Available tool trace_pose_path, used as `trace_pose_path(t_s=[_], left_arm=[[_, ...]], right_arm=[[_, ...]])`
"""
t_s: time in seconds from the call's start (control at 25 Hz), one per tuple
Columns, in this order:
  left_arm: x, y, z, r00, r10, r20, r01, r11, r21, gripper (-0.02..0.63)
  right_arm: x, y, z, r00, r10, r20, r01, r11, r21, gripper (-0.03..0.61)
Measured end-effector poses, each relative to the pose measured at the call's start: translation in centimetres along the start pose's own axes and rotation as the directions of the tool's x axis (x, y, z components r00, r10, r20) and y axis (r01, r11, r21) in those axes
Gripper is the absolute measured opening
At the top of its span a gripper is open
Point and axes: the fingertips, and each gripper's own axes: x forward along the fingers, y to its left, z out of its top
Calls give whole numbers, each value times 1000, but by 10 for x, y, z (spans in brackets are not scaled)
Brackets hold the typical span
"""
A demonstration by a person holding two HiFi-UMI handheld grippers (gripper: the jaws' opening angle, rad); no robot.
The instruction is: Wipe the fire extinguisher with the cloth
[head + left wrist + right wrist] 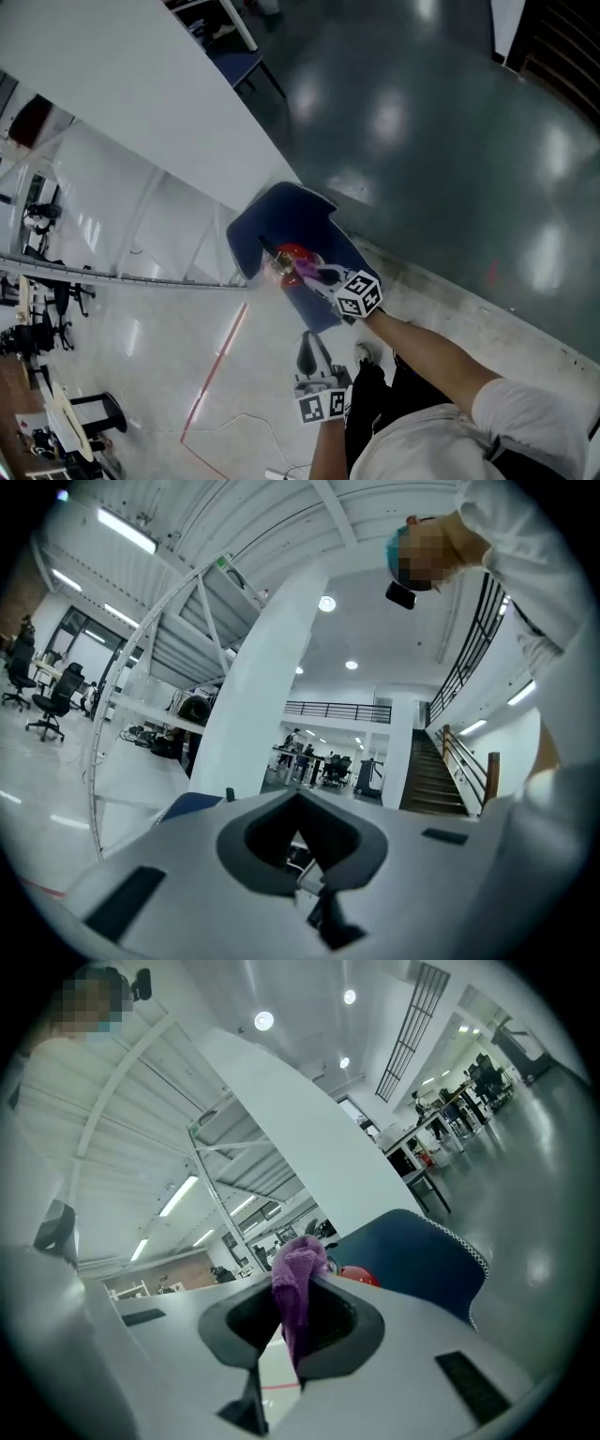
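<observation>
A red fire extinguisher point(290, 256) with a black nozzle stands on the seat of a blue chair point(292, 212). My right gripper point(311, 274) is shut on a purple cloth point(307, 274), which rests against the extinguisher's near side. In the right gripper view the cloth point(297, 1286) sticks up between the jaws, with the extinguisher point(362, 1277) just beyond it and the chair's backrest point(422, 1258) behind. My left gripper point(309, 352) hangs lower, away from the chair, shut with nothing in it. In the left gripper view its jaws point(298, 841) meet; a corner of the chair point(192, 804) shows at left.
A long white wall slab point(122, 84) runs diagonally behind the chair. A red floor line point(217, 361) and a thin cable point(246, 424) lie to the left of my legs. Black office chairs point(47, 309) stand at far left. Dark glossy flooring point(441, 141) spreads to the right.
</observation>
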Motion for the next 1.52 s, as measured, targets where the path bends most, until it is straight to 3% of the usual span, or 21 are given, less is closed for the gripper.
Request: trace_pose_path(t_s=[0.2, 0.32, 0.52, 0.6, 0.8, 0.88, 1.04, 1.2, 1.36, 1.52], left_arm=[[-5, 15, 15, 999, -36, 0, 36, 999, 20, 6], [16, 36, 10, 990, -137, -21, 137, 990, 24, 6], [45, 71, 5, 929, -363, -78, 366, 930, 33, 6], [57, 84, 17, 899, -427, -98, 430, 903, 15, 6], [69, 89, 12, 787, -594, -169, 594, 802, -55, 6], [74, 87, 7, 764, -622, -171, 621, 781, -65, 6], [75, 82, -9, 747, -637, -192, 637, 768, -68, 6], [88, 74, -39, 728, -671, -143, 667, 741, -82, 6], [88, 95, -89, 738, -653, -171, 649, 756, -87, 6], [87, 112, -122, 745, -641, -187, 633, 767, -106, 6]], right_arm=[[-31, 7, 29, 990, -88, 110, 88, 996, 3, 55], [-50, -4, 51, 966, -155, 209, 161, 987, -14, 55], [-67, -8, 49, 907, -318, 275, 343, 938, -49, 55], [-70, -5, 51, 867, -400, 296, 426, 904, -25, 55], [-107, -4, -5, 698, -652, 297, 643, 753, 141, 56], [-110, -10, -27, 665, -689, 287, 667, 721, 187, 57], [-104, -28, -76, 651, -711, 265, 670, 703, 240, 55], [-88, -83, -128, 648, -711, 272, 663, 703, 257, 57], [-46, -135, -205, 666, -715, 215, 657, 698, 284, 56], [-21, -181, -243, 687, -701, 191, 638, 708, 302, 56]])
